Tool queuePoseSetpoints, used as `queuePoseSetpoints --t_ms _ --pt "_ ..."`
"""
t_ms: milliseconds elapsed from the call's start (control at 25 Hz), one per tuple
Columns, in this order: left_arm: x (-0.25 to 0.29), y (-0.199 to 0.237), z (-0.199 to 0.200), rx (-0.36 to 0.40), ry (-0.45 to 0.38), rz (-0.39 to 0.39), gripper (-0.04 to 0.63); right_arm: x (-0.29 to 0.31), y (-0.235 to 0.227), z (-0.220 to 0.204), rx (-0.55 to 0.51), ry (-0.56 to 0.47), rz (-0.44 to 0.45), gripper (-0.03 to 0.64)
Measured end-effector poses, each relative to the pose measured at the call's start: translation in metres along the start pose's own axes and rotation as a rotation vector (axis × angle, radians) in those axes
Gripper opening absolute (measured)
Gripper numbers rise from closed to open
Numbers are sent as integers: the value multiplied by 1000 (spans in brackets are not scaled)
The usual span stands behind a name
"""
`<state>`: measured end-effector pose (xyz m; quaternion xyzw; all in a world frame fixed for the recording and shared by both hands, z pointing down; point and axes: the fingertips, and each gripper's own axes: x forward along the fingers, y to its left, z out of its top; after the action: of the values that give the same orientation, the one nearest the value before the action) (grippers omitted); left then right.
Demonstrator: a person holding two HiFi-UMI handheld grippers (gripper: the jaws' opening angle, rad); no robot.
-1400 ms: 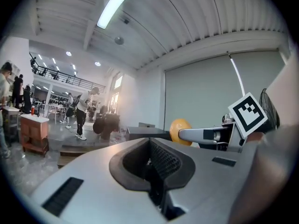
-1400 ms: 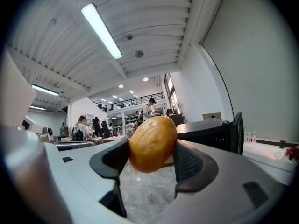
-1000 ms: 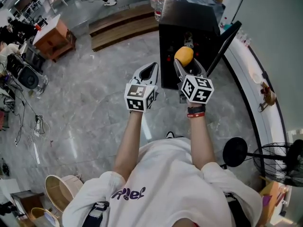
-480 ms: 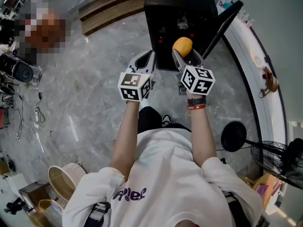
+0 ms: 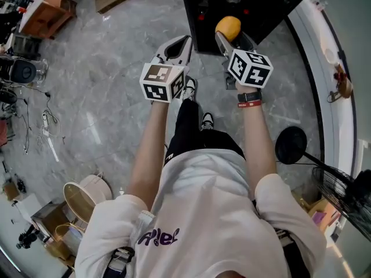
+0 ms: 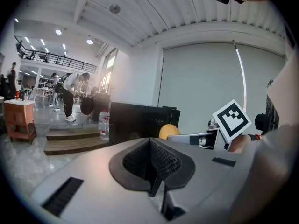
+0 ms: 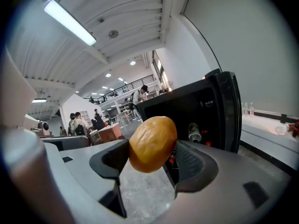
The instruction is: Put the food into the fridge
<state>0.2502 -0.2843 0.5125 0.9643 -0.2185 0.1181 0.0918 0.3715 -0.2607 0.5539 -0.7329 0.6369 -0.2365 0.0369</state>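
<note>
We had the food (image 7: 152, 143), a rounded orange-yellow piece, pinched between the two jaws of the right gripper (image 5: 230, 37), held in the air above the grey floor (image 5: 104, 97) and not yet inside anything. The fridge (image 5: 261, 10), a black box with its door (image 7: 230, 111) swung open, lay straight ahead of those jaws and slightly to their right, its dark opening facing us. That was the relation we judged the next move to turn on: a forward carry by the right hand, which was the nearer of the two. The food was slightly oval. In the right gripper view its long axis leaned from lower left to upper right, the pads gripping its sides and its upper end tipped toward the opening. The left gripper (image 5: 177, 46) hung beside it, jaws pressed together on nothing.
</note>
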Motion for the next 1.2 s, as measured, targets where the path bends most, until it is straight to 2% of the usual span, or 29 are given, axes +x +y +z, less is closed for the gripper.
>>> queuePoseSetpoints --t_ms 240,360,760,920,1200 --pt "30 36 -31 -3 6 -36 18 54 -5 -37 0 48 -5 327" --pt "45 53 -47 -10 4 -44 18 79 -13 -50 49 36 3 327" --pt "105 77 -75 20 2 -85 18 148 -65 -79 72 95 -48 327" --pt "133 85 -90 57 -3 -97 18 178 -82 -91 79 87 -38 327" --pt "179 111 -112 40 -25 -102 18 245 -111 -96 39 49 -56 327"
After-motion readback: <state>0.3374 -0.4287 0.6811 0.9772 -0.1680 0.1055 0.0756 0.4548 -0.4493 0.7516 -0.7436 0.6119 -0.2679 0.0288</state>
